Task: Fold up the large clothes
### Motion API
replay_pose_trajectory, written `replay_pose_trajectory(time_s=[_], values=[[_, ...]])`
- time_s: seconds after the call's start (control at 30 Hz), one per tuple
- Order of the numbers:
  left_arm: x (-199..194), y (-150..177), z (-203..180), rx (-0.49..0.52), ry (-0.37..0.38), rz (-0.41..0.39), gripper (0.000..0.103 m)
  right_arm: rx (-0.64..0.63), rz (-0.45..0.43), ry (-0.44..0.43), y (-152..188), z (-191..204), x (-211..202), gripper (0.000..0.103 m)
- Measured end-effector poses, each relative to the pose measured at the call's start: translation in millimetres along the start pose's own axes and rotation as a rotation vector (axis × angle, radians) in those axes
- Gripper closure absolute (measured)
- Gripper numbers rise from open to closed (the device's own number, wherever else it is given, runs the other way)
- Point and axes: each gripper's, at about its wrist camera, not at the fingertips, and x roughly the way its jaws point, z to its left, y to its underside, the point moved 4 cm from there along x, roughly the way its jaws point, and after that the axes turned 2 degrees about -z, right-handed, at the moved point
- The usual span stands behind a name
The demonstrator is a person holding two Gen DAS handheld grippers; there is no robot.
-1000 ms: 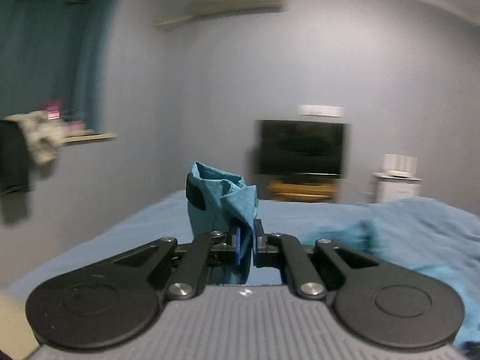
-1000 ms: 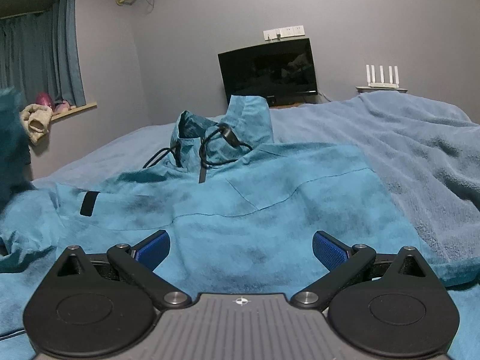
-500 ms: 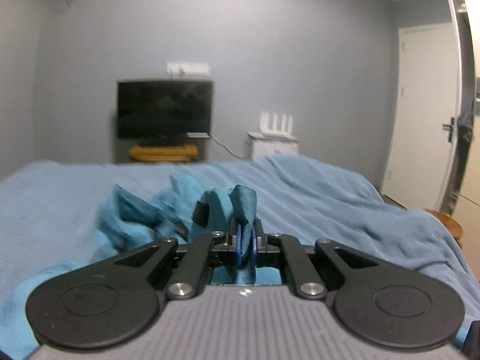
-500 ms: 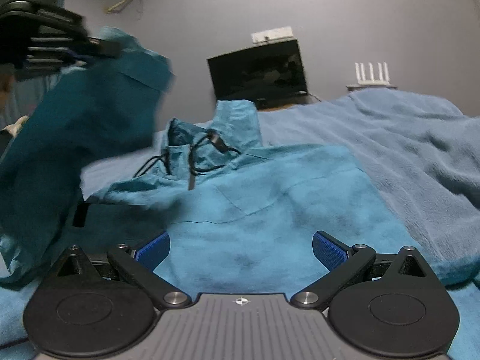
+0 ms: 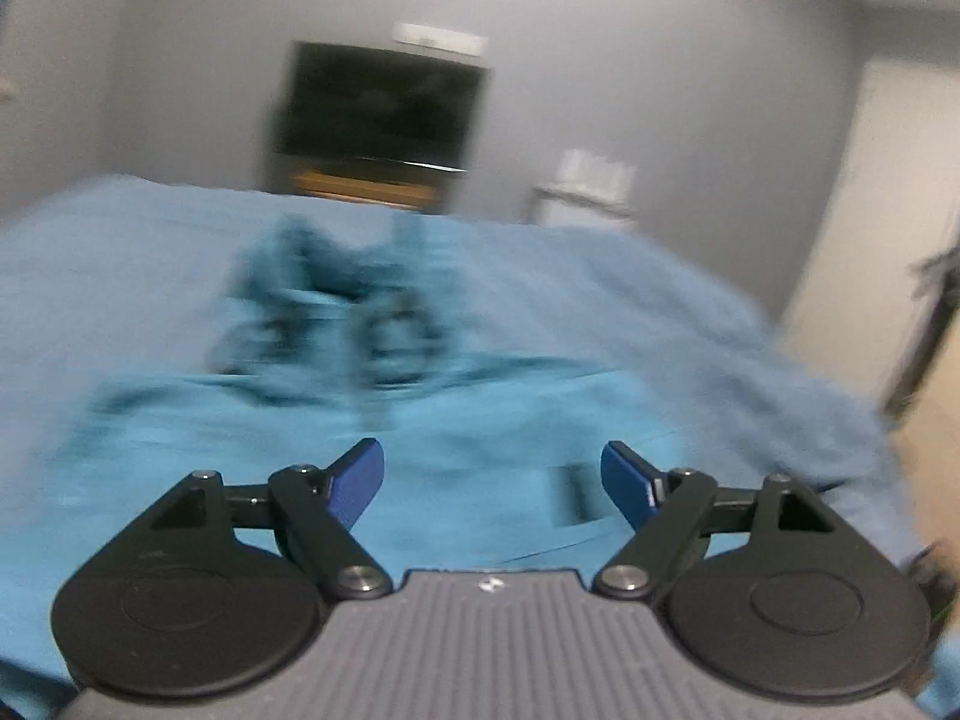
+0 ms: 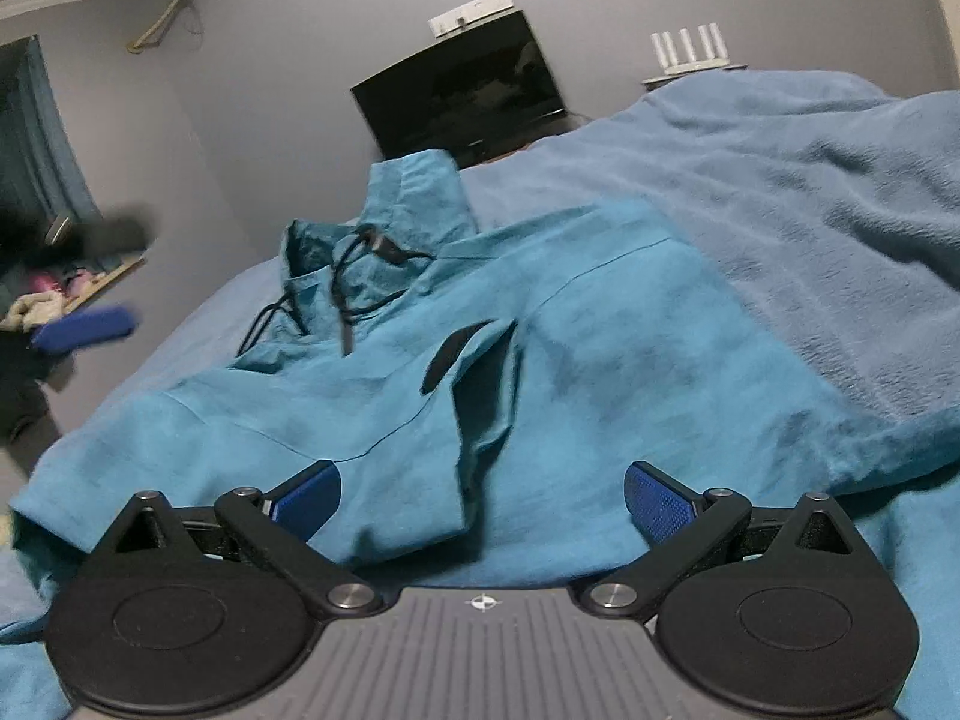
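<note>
Left wrist view, blurred: left gripper (image 5: 492, 483) jaws opening with nothing between them, above the teal hooded jacket (image 5: 420, 420) spread on the blue-blanketed bed (image 5: 690, 312). Right wrist view: right gripper (image 6: 483, 501) gapes empty just over the jacket's hem; the left sleeve (image 6: 480, 408) lies folded across the chest, probably just released there, hood (image 6: 384, 222) pointing away toward the TV (image 6: 462, 96), long axis running near-to-far.

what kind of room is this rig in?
Most likely a home bedroom: a teal jacket is spread on a bed with a blue blanket, a TV stands against the far wall, and a curtained window is at left.
</note>
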Motion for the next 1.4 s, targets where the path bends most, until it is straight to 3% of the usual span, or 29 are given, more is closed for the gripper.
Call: replay_pose_trajectory(time_s=[0.13, 0.27, 0.4, 0.73, 0.97, 1.03, 1.07, 1.1, 1.17, 1.3, 1.4], values=[[-29, 25, 60, 0.068, -0.247, 0.041, 0.024, 0.004, 0.011, -0.057, 3, 5, 1, 0.004], [-39, 54, 104, 0.031, -0.366, 0.1, 0.024, 0.04, 0.027, -0.09, 5, 5, 2, 0.006], [-31, 76, 125, 0.037, -0.4, 0.114, 0.024, 0.048, 0.021, -0.1, 7, 6, 2, 0.006], [-25, 82, 128, 0.06, -0.387, 0.08, 0.019, -0.027, 0.038, -0.129, 15, 19, 8, 0.008], [-20, 84, 130, 0.056, -0.371, 0.079, 0.015, -0.073, 0.047, -0.135, 19, 29, 13, 0.018], [-20, 85, 131, 0.055, -0.367, 0.08, 0.014, -0.061, 0.038, -0.129, 17, 28, 13, 0.024], [-19, 85, 132, 0.056, -0.365, 0.081, 0.013, -0.052, 0.032, -0.121, 16, 26, 13, 0.037], [-19, 85, 132, 0.057, -0.364, 0.081, 0.013, -0.036, 0.03, -0.108, 14, 24, 14, 0.057], [-18, 85, 132, 0.056, -0.359, 0.08, 0.013, 0.014, 0.027, -0.112, 7, 18, 15, 0.079], [-25, 83, 127, 0.069, -0.331, 0.037, 0.013, 0.02, -0.055, -0.094, -16, 13, 5, 0.09], [-34, 77, 120, 0.091, -0.299, -0.036, 0.012, 0.012, -0.149, -0.025, -38, 2, -8, 0.092]])
